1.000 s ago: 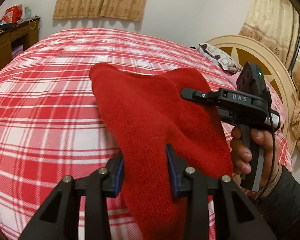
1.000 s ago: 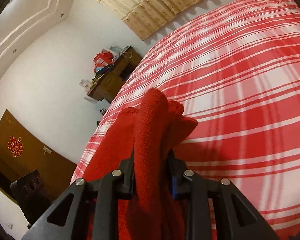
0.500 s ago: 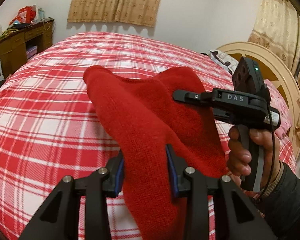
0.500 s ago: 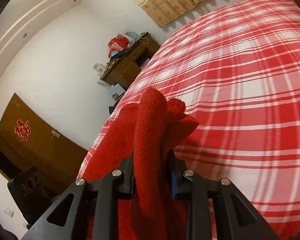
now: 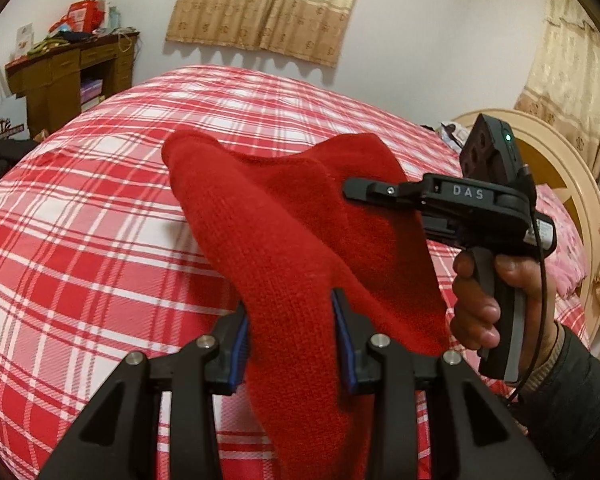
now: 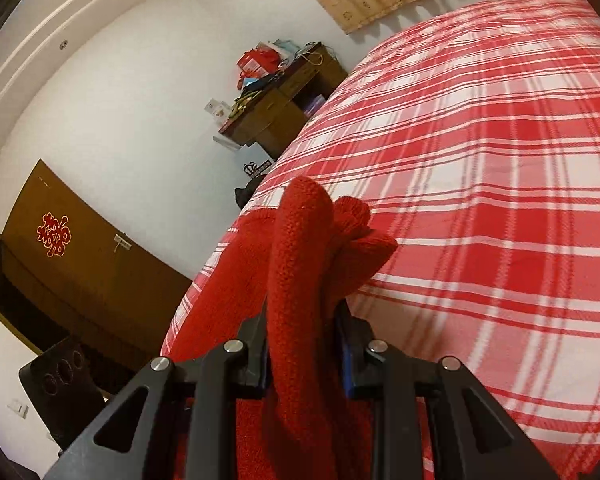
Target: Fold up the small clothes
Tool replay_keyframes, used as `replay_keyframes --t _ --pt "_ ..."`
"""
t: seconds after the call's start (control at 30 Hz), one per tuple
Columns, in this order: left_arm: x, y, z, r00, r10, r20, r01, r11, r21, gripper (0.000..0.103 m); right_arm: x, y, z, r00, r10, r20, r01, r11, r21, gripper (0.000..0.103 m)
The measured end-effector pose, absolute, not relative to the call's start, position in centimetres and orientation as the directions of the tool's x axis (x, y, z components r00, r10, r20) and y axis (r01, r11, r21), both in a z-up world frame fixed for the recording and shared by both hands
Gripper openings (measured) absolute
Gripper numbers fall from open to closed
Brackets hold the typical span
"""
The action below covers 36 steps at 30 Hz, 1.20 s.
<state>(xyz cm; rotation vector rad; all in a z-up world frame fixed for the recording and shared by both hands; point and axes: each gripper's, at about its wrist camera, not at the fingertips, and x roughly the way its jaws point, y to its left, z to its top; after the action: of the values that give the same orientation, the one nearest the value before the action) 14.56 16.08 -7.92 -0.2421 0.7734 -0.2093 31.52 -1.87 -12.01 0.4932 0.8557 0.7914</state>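
- Red knitted woollen garment (image 5: 284,240) held up above the bed with the red-and-white checked cover (image 5: 80,240), clear of the cover where visible, draped in thick folds between the two grippers.
- Left gripper (image 5: 292,334), black with blue pads, jaws narrowed and clamped on a bunched fold of the red knit; cloth hanging down past the jaws toward the lens.
- Right gripper (image 6: 304,344), same black build, jaws likewise pinched tight on a rolled ridge of the garment (image 6: 300,248), with small rounded lumps of knit poking out just beyond the tips.
- Seen from the left wrist view: right gripper (image 5: 358,192) side-on, marked "DAS", tip pressed into the far edge of the cloth, handle gripped by the right hand (image 5: 484,304) in a dark sleeve.
- Beyond the bed: dark brown wooden desk (image 5: 68,76) piled with clutter against the white wall, beige patterned curtain (image 5: 264,8) above, cream rounded headboard (image 5: 556,168) at the right.
- In the right wrist view: brown wooden door with a red paper emblem (image 6: 54,234) at the left.
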Motion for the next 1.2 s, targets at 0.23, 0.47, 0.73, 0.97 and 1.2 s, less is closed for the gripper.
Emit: replay_keyframes --t 0.23,0.47,0.73,0.97,1.2 --pt "14.6 17.0 -8.5 0.7 -0.26 -0.666 0.072 0.953 -0.295 0.038 32.2 0.1 -12.3 0.376 0.787 -0.489 -0.42 0.615 0.668 0.026" --pt "14.0 17.5 -8.8 0.701 -0.246 -0.67 0.065 0.957 -0.283 0.038 32.8 2.0 -12.9 0.348 0.788 -0.507 -0.431 0.615 0.66 0.026" --pt "13.6 19.0 -9.1 0.698 -0.227 -0.679 0.043 0.96 -0.276 0.038 33.2 3.5 -13.4 0.32 0.799 -0.51 -0.439 0.602 0.667 0.026" --pt "13.3 19.8 -10.5 0.685 -0.217 -0.695 0.025 0.961 -0.275 0.038 33.8 4.8 -14.6 0.298 0.803 -0.516 -0.43 0.596 0.679 0.026" --pt "12.9 20.5 -11.6 0.673 -0.225 -0.704 0.023 0.959 -0.284 0.038 34.2 5.4 -15.2 0.285 0.808 -0.515 -0.429 0.588 0.686 0.026"
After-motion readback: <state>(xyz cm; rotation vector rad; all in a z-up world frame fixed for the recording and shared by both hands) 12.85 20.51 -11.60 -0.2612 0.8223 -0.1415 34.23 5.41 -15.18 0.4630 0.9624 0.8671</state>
